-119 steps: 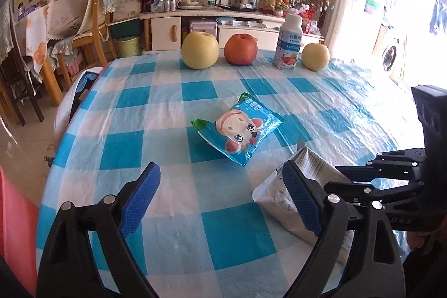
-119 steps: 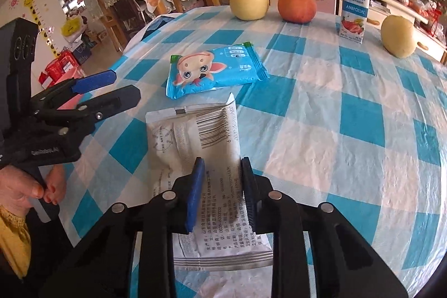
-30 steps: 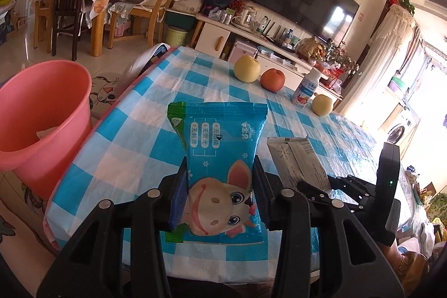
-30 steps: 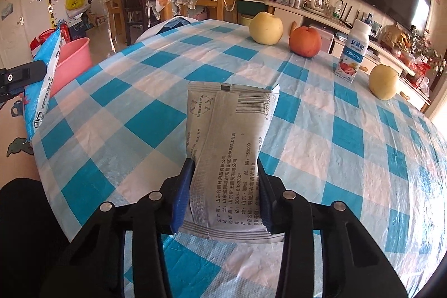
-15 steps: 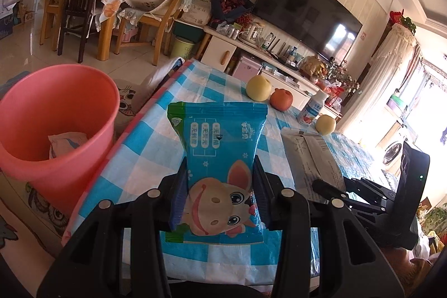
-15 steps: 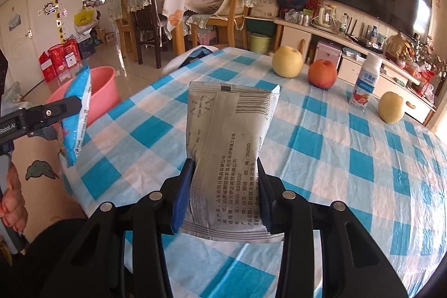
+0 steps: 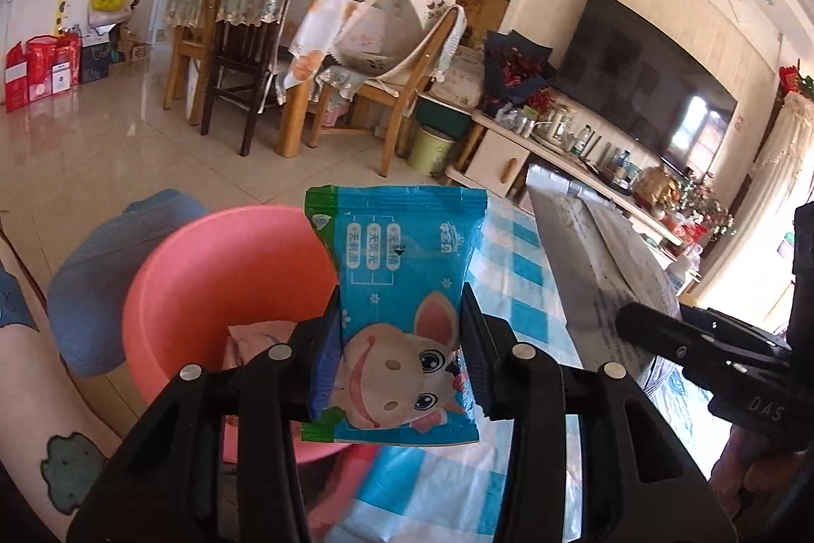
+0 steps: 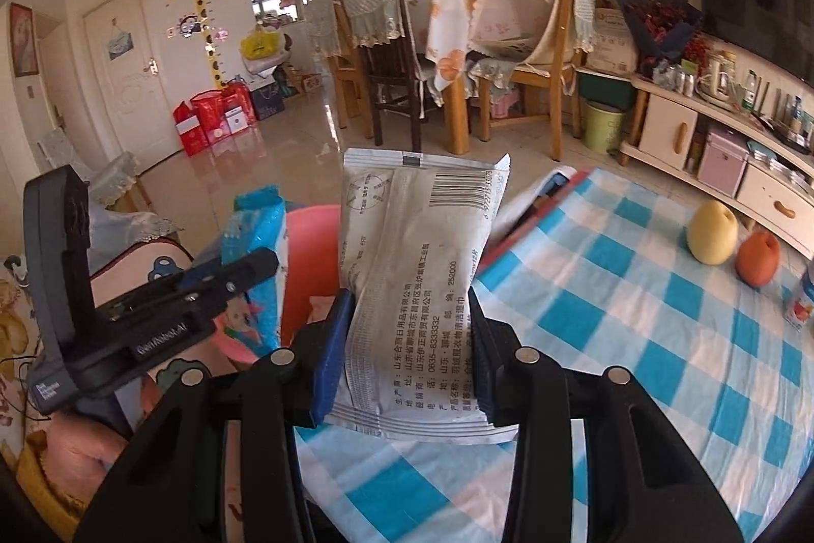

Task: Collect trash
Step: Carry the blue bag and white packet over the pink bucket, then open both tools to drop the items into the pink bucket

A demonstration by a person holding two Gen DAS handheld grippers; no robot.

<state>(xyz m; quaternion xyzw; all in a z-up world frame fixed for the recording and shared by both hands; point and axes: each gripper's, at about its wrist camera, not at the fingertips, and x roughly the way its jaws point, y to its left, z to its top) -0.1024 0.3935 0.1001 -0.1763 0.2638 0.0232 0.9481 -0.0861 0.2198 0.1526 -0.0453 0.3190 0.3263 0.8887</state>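
1. Left wrist view: since the earlier frames the left gripper has lifted the blue cartoon wrapper off the checked tablecloth and carried it past the table's edge. The pink bin on the floor, once small at the side, now fills the space just behind the wrapper. The jaws pinch the wrapper by its lower half; it stands upright between them. A crumpled pinkish scrap already lies in the bin.

2. Right wrist view: the right gripper has likewise raised the grey printed packet from the cloth and swung towards the bin, whose rim shows behind the packet. Its jaws clamp the packet's lower part.

3. Progress, as I judge it: both pieces are picked up and brought near the bin, yet neither is released. Dropping them in remains. The pear, the red fruit and the bottle at the frame edge look like keepers, not trash.
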